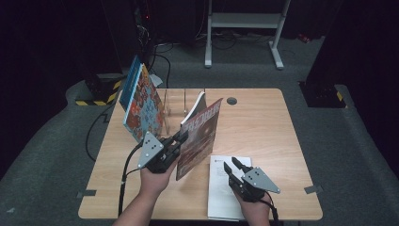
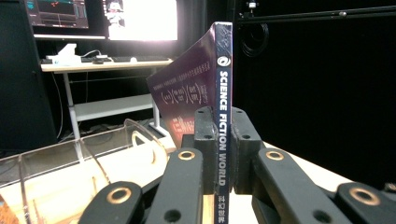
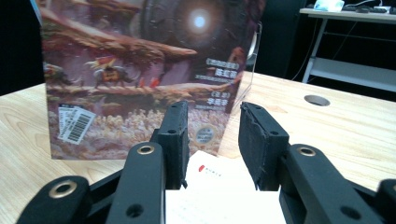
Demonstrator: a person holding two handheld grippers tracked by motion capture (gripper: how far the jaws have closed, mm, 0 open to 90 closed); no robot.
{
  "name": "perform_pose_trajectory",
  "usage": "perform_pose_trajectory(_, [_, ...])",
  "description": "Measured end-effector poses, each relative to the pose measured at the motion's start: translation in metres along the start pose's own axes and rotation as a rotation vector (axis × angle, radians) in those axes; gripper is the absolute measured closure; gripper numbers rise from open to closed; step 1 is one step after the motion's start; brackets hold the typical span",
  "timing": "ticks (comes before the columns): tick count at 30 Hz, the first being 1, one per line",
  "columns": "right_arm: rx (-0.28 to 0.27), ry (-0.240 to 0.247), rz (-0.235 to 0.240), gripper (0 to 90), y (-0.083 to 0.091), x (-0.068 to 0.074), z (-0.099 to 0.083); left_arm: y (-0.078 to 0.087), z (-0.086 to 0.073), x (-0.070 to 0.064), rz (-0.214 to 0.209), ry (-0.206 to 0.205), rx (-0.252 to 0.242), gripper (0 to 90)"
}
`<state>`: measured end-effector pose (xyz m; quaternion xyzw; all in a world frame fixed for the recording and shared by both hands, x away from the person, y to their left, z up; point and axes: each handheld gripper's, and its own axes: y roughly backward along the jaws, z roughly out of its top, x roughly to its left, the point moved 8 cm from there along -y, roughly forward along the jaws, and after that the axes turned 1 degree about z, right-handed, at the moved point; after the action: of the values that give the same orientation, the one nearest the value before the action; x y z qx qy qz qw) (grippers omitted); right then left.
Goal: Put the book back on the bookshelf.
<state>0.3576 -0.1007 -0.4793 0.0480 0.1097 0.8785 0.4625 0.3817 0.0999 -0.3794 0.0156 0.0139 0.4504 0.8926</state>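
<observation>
The left gripper (image 1: pixel 181 137) clamps the purple-spined science-fiction magazine (image 1: pixel 200 136) upright for racking at twelve o'clock; the right gripper (image 1: pixel 235 167) waits open-jawed.

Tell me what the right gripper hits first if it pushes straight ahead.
Probably the upright science-fiction magazine's illustrated back cover; the open right gripper points at it over the flat white booklet. Depth unclear.

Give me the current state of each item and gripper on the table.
Science Fiction World magazine: upright on edge, spine clamped.
Left gripper: shut on the magazine spine.
Right gripper: open, holding nothing, above the white booklet.
White booklet: flat at the near table edge.
Colourful book: standing, leaning in the clear rack.
Clear rack: upright.
</observation>
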Motion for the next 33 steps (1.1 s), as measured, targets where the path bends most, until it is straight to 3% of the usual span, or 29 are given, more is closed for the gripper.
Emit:
perform_pose_trajectory(10, [0.056, 0.026, -0.023, 62.2, 0.005, -0.012, -0.011, 0.020, -0.013, 0.006, -0.032, 0.012, 0.001, 83.9])
perform_pose_trajectory(15, [0.055, 0.001, -0.057, 62.2, 0.011, -0.023, -0.020, 0.029, -0.019, 0.006, -0.055, 0.002, 0.006, 83.9])
perform_pose_trajectory(19, [0.078, 0.028, -0.069, 62.2, 0.010, -0.023, -0.028, 0.034, -0.023, 0.005, -0.063, 0.005, 0.001, 83.9])
perform_pose_trajectory(33, [0.093, 0.014, -0.062, 62.3, 0.008, -0.022, -0.034, 0.047, -0.033, 0.007, -0.078, 0.003, 0.032, 83.7])
